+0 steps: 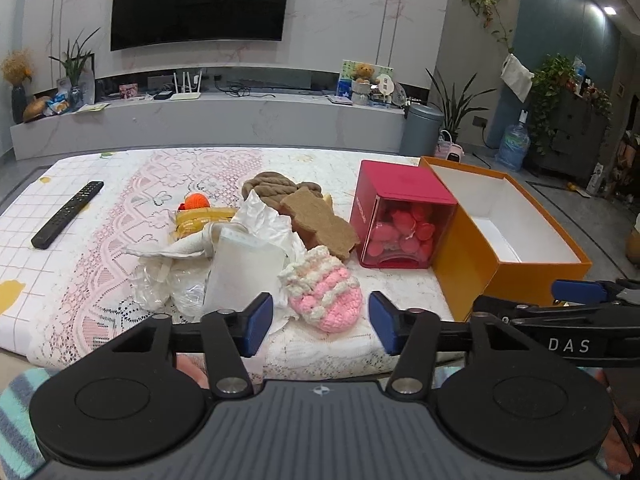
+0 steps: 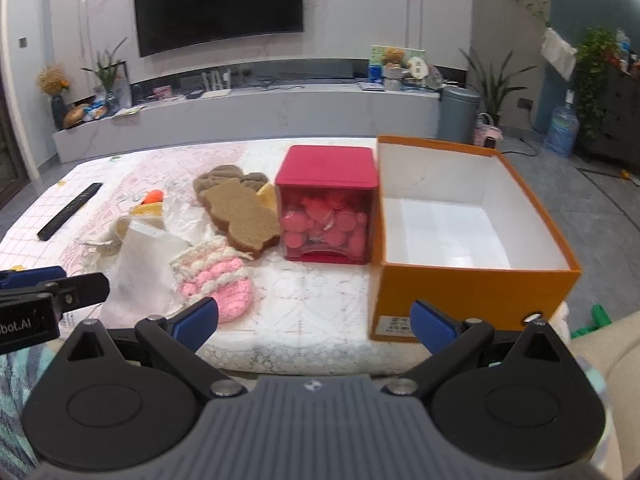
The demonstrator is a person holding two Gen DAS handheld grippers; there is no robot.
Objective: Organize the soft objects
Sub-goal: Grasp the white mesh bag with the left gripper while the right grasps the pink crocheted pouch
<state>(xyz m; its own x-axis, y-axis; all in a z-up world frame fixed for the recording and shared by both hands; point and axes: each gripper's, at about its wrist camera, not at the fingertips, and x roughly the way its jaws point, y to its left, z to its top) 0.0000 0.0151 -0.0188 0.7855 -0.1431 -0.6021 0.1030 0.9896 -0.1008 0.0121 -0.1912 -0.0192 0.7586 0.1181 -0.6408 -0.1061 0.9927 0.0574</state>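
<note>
- Remote control, long and black (image 1: 67, 215), lies far left on my lace-patterned white and pink table cover (image 1: 120, 216), well apart from the pile.
- Pile at centre: crumpled white plastic wrapping (image 1: 260, 224), a flat white fabric pouch (image 1: 244, 272), a tan felt bear-shaped piece (image 1: 320, 220), brown twisted yarn (image 1: 272, 186), and a small orange knitted ball (image 1: 197, 201) on a yellow roll.
- Pink and white crocheted sock (image 1: 324, 292): nearest item of the pile, just ahead of my left tongs (image 1: 318, 326), between the lines of the two blue pads; pads spread, touching nothing.
- My right tongs (image 2: 316, 324): spread wide, nothing between them, over bare cover.
- Red cube box with clear front (image 2: 328, 216): holds pink round pieces.
- Orange cardboard box, white inside (image 2: 472, 292): touching the red cube's right side, open, nothing in it.
</note>
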